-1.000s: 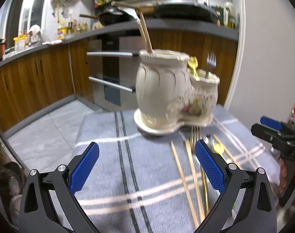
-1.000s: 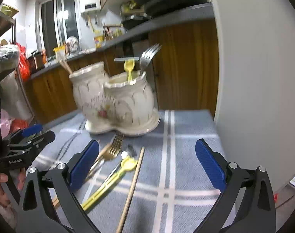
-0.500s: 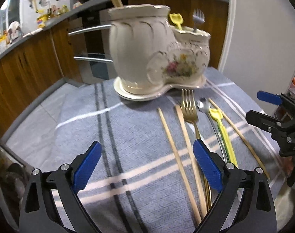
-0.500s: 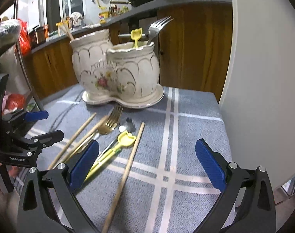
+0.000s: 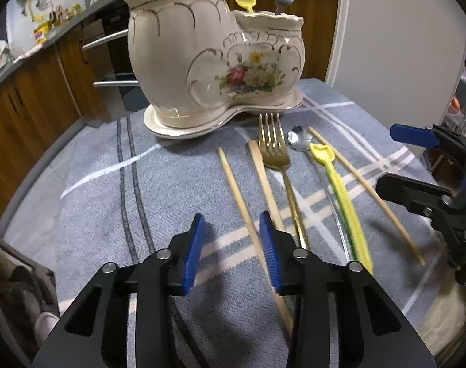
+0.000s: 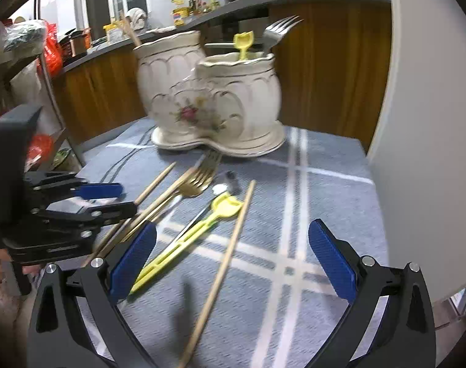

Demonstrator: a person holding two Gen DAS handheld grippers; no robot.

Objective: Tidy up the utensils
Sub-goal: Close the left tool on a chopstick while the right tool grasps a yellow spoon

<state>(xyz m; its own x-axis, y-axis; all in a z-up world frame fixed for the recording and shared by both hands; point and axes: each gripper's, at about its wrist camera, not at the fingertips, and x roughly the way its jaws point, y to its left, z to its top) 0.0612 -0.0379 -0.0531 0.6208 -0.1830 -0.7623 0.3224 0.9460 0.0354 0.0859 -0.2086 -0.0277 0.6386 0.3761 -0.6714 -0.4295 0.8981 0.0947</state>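
The left gripper point(image 5: 231, 248), its jaws just narrowed but pinching nothing, hovers with a chopstick point(image 5: 248, 214) passing between them at its right pad. Further right on the tabletop point(image 5: 94, 184) lie a gold fork point(image 5: 275, 153) and yellow spoon point(image 5: 340, 190). The right gripper point(image 6: 233, 257) gapes wide above another chopstick point(image 6: 229, 254).

1. Left wrist view: close above the cloth-covered tabletop point(image 5: 88, 184), angled downward toward the ceramic holder point(image 5: 202, 61) at the far edge.
2. Right wrist view: similarly low, from the opposite side.
3. Shared area: holder and loose utensils (each view also shows the other gripper).
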